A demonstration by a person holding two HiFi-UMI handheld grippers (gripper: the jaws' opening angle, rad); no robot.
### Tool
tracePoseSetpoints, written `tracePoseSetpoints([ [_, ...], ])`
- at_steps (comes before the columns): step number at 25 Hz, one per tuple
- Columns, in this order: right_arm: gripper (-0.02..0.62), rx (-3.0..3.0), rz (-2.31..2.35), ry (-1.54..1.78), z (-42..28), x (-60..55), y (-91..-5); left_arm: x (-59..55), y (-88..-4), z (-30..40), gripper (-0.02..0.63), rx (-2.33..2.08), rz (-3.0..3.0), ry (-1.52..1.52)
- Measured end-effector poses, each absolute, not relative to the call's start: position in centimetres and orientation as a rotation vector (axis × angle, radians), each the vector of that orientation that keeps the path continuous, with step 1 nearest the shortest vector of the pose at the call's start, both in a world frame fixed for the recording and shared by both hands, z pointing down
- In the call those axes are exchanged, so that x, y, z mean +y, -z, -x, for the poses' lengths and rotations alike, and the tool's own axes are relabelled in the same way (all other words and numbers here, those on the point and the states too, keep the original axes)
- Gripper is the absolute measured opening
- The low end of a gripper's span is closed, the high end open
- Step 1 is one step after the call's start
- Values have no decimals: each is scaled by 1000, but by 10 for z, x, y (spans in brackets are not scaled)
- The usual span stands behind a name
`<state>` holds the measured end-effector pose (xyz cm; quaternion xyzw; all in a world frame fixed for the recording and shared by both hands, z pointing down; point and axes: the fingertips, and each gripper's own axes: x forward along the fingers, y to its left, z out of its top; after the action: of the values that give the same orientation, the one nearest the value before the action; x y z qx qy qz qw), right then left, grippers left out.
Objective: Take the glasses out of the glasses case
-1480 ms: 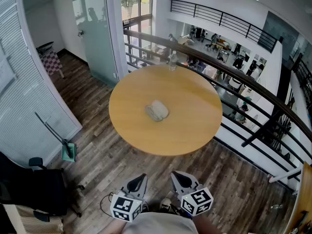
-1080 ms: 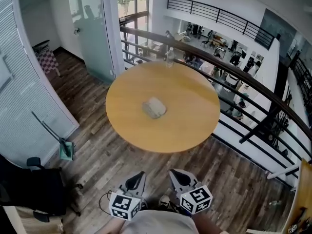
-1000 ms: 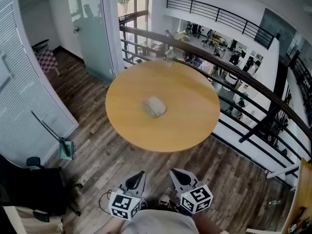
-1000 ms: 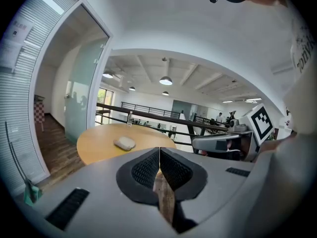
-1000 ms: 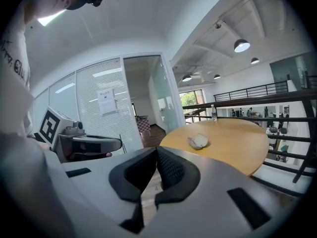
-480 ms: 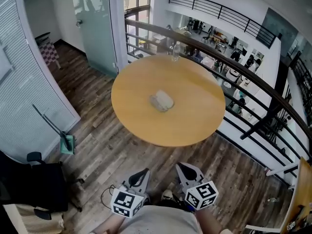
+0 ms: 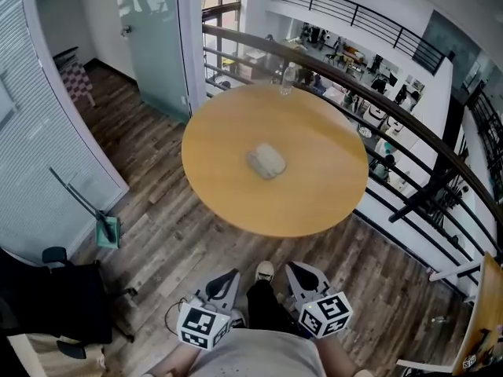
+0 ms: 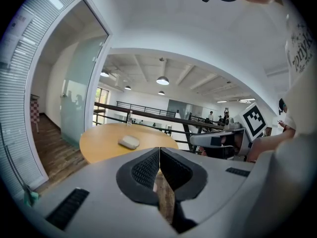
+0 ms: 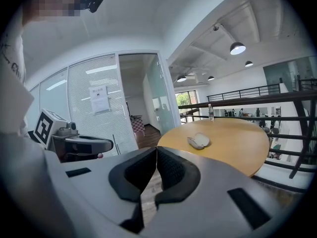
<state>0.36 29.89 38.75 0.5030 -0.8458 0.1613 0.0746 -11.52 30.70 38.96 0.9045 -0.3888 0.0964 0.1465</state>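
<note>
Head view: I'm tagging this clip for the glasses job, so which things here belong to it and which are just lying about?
Belongs to the job: glasses case on the round table; left gripper and right gripper, both shut and empty, short of the table.
Just lying about: water bottle at the table's far edge; dustpan on the floor.
</note>
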Motion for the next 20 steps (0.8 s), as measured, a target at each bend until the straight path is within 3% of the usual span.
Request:
tracePoseSetpoints([
  [20,26,-2628,-1369,-389,-47,74,-382,88,-388,65,25,-1252,-2554,-270],
])
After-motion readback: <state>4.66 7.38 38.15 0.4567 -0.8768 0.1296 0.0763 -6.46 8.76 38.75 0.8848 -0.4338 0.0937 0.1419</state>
